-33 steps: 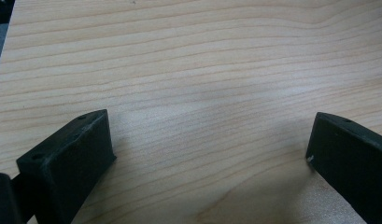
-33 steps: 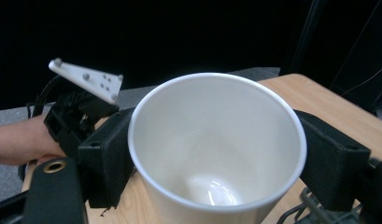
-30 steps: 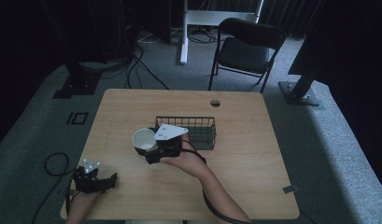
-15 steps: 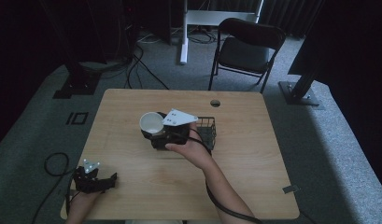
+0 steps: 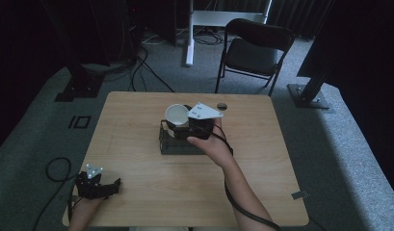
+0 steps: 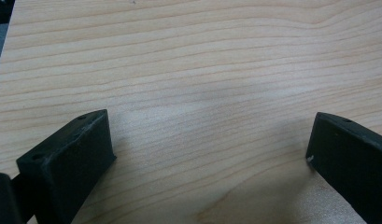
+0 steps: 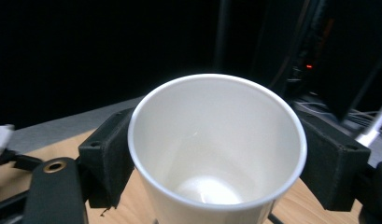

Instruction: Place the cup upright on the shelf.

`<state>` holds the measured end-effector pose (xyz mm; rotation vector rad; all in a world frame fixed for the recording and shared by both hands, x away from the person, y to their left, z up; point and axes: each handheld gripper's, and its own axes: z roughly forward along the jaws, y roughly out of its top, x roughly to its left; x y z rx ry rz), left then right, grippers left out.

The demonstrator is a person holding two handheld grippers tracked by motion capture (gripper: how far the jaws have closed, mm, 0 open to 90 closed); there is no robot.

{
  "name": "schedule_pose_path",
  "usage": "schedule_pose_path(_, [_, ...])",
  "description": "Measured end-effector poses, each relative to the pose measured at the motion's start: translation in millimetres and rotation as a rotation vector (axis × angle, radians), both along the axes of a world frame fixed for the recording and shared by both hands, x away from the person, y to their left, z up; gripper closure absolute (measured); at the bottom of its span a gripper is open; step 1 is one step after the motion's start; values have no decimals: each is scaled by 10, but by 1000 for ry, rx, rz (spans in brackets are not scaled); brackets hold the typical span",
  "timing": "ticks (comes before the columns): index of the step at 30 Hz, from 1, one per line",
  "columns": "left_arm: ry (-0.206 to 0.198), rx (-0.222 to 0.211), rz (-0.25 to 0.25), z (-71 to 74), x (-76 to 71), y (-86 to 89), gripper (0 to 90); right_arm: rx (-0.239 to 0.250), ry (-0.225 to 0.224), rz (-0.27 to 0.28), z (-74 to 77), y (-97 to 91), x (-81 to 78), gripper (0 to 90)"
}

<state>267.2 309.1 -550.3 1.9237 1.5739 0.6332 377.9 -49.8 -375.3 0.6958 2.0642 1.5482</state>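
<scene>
Above wooden table [image 5: 137, 125], right hand-held gripper [image 5: 181, 126] clamps white cup [image 5: 177, 115].

Pale wooden table [image 5: 137, 144], square-topped, standing on grey carpet.

Set near the middle of the top: a black wire basket [image 5: 177, 143], seated directly on the wood. Round cable hole [image 5: 222, 106] cut close to the far edge, behind the basket. Resting at the near left corner: the left gripper [image 5: 96, 183], jaws spread wide, bare woodgrain between them in the left gripper view [image 6: 212, 154]. Light, straight-running grain over the whole top, broad stretches of it bare to the left and right of the basket.
</scene>
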Motion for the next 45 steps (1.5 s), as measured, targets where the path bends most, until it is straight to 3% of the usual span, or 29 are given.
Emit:
schedule_pose_path(15, [0,0,0,0,0,0,7,-36,5,-116,-105,-359,143,201])
schedule_pose_path(26, [0,0,0,0,0,-1,7,-62,42,-176,-281,-568,239,201])
schedule_pose_path(45, [0,-1,1,0,0,-1,7,-92,109,-217,-600,-670,351,201])
